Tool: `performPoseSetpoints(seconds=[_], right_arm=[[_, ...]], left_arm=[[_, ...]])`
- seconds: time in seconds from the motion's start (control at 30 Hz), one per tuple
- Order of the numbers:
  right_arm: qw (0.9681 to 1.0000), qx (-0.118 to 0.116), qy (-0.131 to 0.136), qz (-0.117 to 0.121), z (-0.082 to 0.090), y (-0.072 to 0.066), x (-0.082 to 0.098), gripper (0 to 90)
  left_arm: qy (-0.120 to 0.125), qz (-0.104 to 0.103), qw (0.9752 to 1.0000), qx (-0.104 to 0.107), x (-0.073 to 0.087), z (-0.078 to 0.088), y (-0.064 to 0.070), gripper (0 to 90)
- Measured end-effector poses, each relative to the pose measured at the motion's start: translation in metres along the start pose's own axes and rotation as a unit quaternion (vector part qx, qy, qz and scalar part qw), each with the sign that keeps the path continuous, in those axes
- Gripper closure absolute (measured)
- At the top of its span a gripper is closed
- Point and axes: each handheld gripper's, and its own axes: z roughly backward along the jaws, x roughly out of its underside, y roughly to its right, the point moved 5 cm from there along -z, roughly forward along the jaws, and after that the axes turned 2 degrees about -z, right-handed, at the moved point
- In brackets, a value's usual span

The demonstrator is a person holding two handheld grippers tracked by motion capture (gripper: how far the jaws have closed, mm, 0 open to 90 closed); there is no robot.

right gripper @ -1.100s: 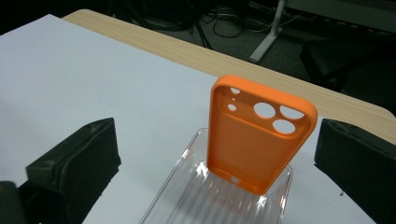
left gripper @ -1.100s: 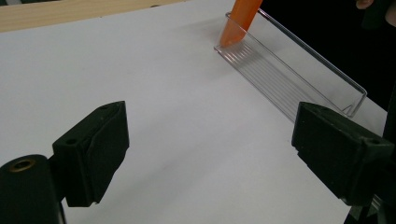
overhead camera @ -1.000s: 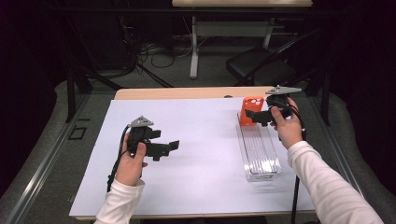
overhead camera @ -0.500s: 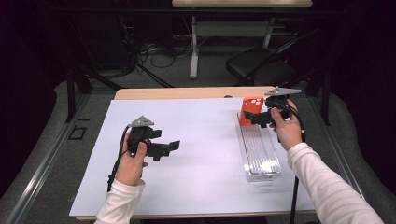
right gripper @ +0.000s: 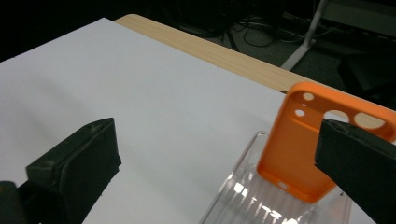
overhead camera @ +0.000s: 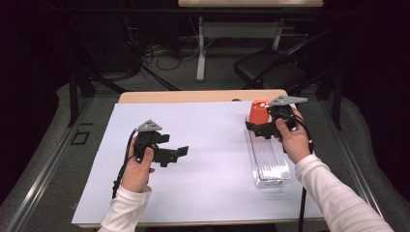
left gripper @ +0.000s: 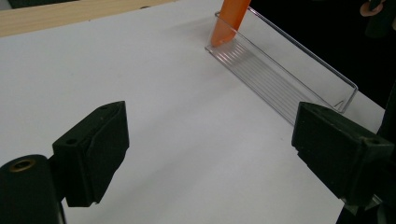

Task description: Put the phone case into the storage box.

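An orange phone case [overhead camera: 259, 112] stands upright, leaning in the far end of a long clear plastic tray [overhead camera: 270, 166] on the right of the white sheet. My right gripper [overhead camera: 251, 126] hovers at the tray's far end, just left of the case, and its jaws are open. In the right gripper view the case [right gripper: 294, 149] rises from the tray [right gripper: 243, 200] beside the right jaw, with nothing pressed between the pads of the right gripper [right gripper: 215, 140]. My left gripper [overhead camera: 180, 152] is held over the middle-left of the sheet, open and empty, pointing toward the tray [left gripper: 280, 70] and the case [left gripper: 229, 18].
A white sheet [overhead camera: 208, 188] covers most of the table, with a strip of wood [overhead camera: 193, 95] showing at the far edge. Beyond the table are a dark chair [overhead camera: 270, 72], a desk leg and cables on the floor.
My right gripper has shifted slightly by the tray's far end. The left gripper, the tray and the case have kept still.
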Motion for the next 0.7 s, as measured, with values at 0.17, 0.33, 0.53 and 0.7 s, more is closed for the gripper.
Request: performPoseSetpoints(seconds=[0.17,0.33,0.53,0.7], right_arm=[[0.9998,-0.018,0.0,0.002,-0.001,-0.013,0.002,0.0],[0.9993,-0.036,-0.001,0.003,-0.003,-0.023,0.006,0.0],[0.9981,-0.06,-0.006,0.014,-0.004,-0.041,0.014,0.0],[0.9969,-0.075,-0.003,0.023,-0.004,-0.057,0.02,0.0]], left_arm=[[-0.001,-0.002,1.0,0.002,-0.001,0.0,0.002,11.5],[0.0,-0.001,1.0,0.003,-0.001,0.001,0.003,11.5],[0.001,-0.005,1.0,0.003,-0.002,0.002,0.003,11.4],[-0.001,-0.006,1.0,0.005,-0.002,0.001,0.004,11.5]])
